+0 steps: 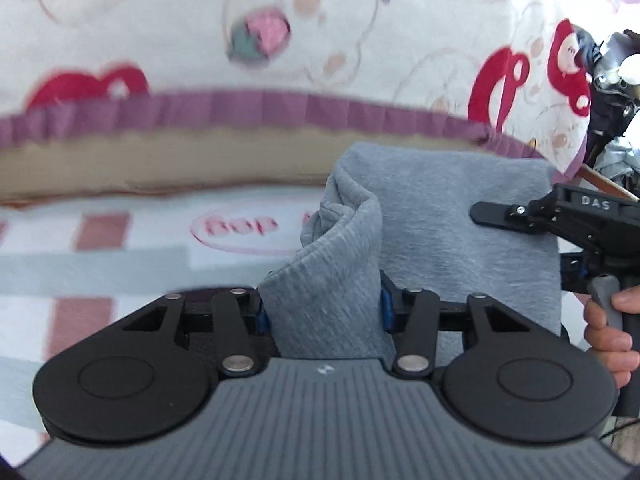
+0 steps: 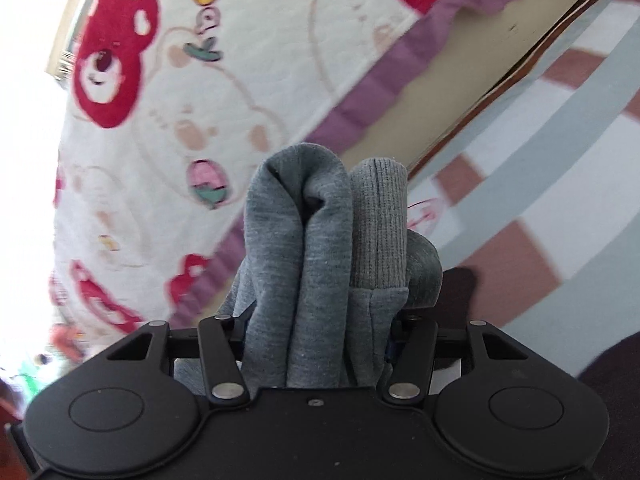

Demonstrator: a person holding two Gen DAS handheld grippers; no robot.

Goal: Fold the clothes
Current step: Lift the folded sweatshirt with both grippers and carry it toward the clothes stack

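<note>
Left wrist view shows one grey garment (image 1: 432,216), two grippers and one hand. The left gripper (image 1: 324,308) is closed on a ribbed band of the grey cloth, which fills the space between its two blue pads and rises up and away from the camera before it bends to the right. The rest of the garment spreads as a flat grey panel to the right, so its long axis here runs about left to right, between the two tools. The right gripper (image 1: 492,214) comes in from the right edge with one black finger lying over that panel, and a hand (image 1: 608,328) holds its grey handle; from this side I cannot tell how its jaws stand. In the right wrist view the right gripper (image 2: 320,340) is closed on a thick bundle of the same garment (image 2: 304,248), with three or four folds standing upright between the fingers, one of them a ribbed cuff. Under the cloth is a bed sheet (image 1: 120,248) with pink and pale blue checks. On the far side there is a white quilt (image 1: 160,20) with red bear figures and a purple frilled border (image 1: 240,108).
</note>
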